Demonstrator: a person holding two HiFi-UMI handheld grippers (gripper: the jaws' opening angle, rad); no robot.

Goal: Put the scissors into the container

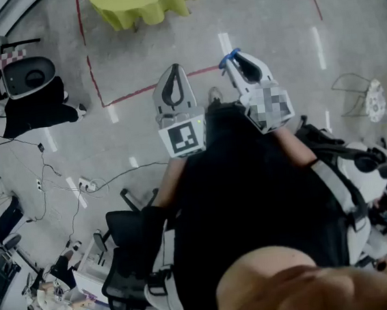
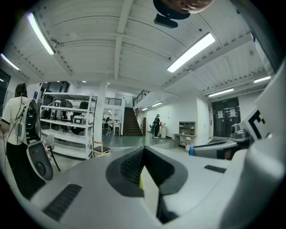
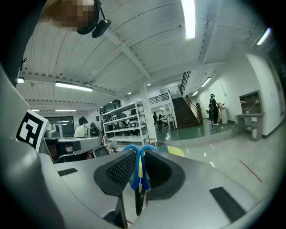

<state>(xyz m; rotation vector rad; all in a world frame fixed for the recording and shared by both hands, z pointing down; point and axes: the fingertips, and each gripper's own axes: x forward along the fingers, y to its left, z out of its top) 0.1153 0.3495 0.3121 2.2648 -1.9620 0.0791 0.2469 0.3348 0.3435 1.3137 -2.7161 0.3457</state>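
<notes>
My right gripper [image 1: 233, 58] is shut on the scissors [image 3: 138, 167]. Their blue handles [image 1: 229, 58] stick out past the fingertips, and the dark blades [image 3: 139, 202] run back between the jaws toward the camera. My left gripper [image 1: 174, 77] is held beside it, to its left, shut with nothing between its fingers [image 2: 134, 163]. Both grippers are raised in front of the person's body, high above the floor. No container shows in any view.
A table under a yellow-green cloth [image 1: 143, 1] stands ahead on the grey floor, past red tape lines [image 1: 147, 90]. A black office chair [image 1: 129, 261] is at my lower left. Cables and a power strip [image 1: 85, 185] lie on the floor to the left. Shelving [image 2: 67, 129] stands farther off.
</notes>
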